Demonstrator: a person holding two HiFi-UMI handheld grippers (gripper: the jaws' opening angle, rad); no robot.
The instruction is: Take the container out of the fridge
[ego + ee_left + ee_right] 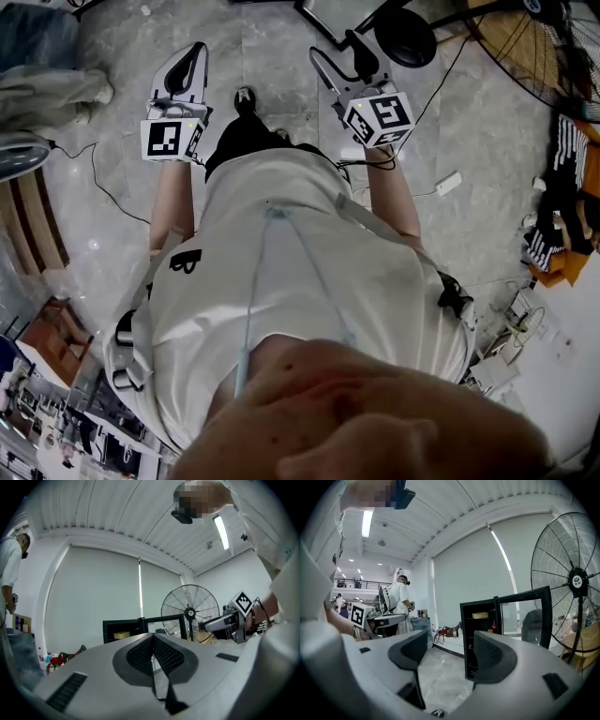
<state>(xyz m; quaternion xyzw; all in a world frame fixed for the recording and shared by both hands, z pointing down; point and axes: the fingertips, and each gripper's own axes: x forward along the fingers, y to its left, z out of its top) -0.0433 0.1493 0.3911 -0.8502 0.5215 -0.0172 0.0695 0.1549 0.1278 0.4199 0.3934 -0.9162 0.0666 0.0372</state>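
Note:
A black fridge (480, 639) stands ahead on the floor with its glass door (529, 620) swung open to the right. A flat yellowish container (480, 615) lies on its top shelf, and a small dark red thing sits on the shelf below. My right gripper (450, 651) is open, apart from the fridge, with nothing between its fingers. The left gripper view shows the same fridge (140, 627) and container (123, 634) farther off. My left gripper (152, 641) is shut on nothing. In the head view, the left gripper (192, 52) and the right gripper (339, 52) point forward over grey tile.
A large standing fan (576, 583) stands just right of the fridge door. A person in white (398, 602) stands at the far left by a low platform with bags. Cables (103, 187) and a white power strip (448, 183) lie on the floor, and a black chair base (403, 33) is ahead.

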